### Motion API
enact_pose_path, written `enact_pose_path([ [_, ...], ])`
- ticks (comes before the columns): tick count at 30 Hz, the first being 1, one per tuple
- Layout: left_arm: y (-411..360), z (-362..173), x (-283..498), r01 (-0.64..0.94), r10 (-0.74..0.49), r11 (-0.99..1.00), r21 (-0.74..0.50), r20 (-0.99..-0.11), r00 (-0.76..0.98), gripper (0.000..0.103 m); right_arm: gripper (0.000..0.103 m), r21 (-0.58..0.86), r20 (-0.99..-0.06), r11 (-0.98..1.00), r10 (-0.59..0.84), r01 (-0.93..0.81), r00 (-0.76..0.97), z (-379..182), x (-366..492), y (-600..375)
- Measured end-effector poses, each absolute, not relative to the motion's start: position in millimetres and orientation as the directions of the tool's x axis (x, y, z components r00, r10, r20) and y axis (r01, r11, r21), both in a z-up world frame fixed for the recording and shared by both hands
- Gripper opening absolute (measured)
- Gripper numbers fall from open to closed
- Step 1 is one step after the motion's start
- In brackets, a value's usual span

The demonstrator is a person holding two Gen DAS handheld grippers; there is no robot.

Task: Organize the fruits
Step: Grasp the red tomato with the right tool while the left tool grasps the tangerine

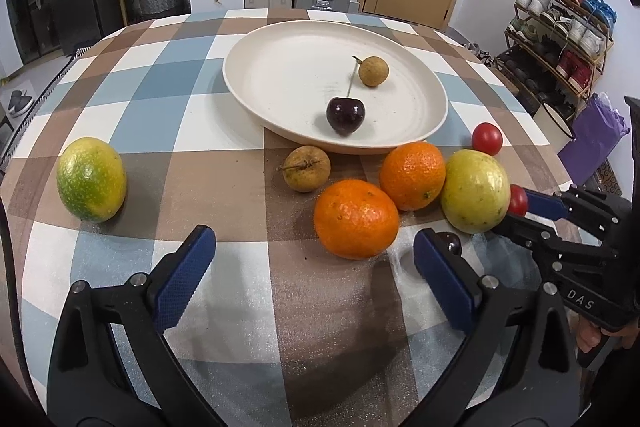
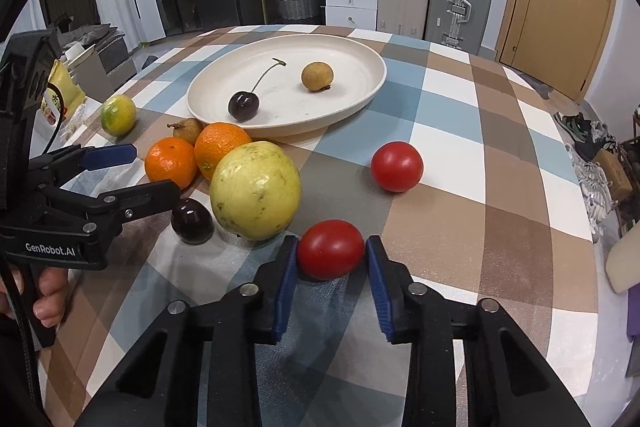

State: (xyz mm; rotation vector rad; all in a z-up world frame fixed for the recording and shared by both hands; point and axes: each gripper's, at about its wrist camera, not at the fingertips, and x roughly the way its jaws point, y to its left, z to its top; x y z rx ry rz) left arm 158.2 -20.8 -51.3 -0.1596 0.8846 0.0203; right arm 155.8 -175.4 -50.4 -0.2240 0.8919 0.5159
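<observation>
While the left gripper (image 1: 314,259) hangs with its jaws wide apart and nothing between them, the left wrist view shows a cream plate (image 1: 248,75) on the checked tablecloth (image 1: 180,179), already holding a dark cherry (image 1: 345,115) and a small tan longan (image 1: 373,71). Near the plate's front rim lie another longan (image 1: 306,168), two mandarins (image 1: 356,219) touching each other, and a yellow-green passion fruit (image 1: 475,191); a greener one (image 1: 91,179) sits well apart at the left. At the right edge the right gripper's blue pad meets a cherry tomato, mostly hidden behind the passion fruit.

Seen from the right wrist, the right gripper (image 2: 331,253) is clamped on that cherry tomato (image 2: 330,249), both blue pads pressing its sides while it rests on the cloth. A second tomato (image 2: 397,166) lies beyond, and a loose dark cherry (image 2: 192,220) sits just beside the passion fruit.

Judging by this, the lift should go straight up with gentle pressure, since the smooth skin may slip or bruise, then clear the passion fruit before crossing to the plate.
</observation>
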Motion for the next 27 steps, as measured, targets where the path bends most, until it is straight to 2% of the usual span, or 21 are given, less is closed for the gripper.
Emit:
enact_pose_path([
  [8, -16, -52, 156, -0.086, -0.07, 0.983, -0.162, -0.767, 0.638, 0.099, 0.032, 0.048, -0.781, 0.858, 0.351, -0.511, 0.517, -50, 148, -179],
  [13, -15, -51, 154, -0.082, -0.081, 0.981, -0.174, -0.761, 0.643, 0.095, 0.032, 0.061, -0.775, 0.867, 0.354, -0.495, 0.523, -49, 144, -182],
  [21, -12, -51, 156, -0.068, -0.124, 0.974, -0.218, -0.753, 0.646, 0.075, 0.032, 0.078, -0.758, 0.872, 0.367, -0.484, 0.539, -41, 137, -185],
  [25, -14, -51, 156, -0.055, -0.135, 0.974, -0.221, -0.752, 0.646, 0.07, 0.032, 0.082, -0.753, 0.874, 0.369, -0.479, 0.545, -38, 135, -187],
  [27, -15, -50, 156, -0.037, -0.158, 0.971, -0.237, -0.747, 0.645, 0.059, 0.032, 0.084, -0.751, 0.876, 0.369, -0.475, 0.547, -38, 133, -189],
])
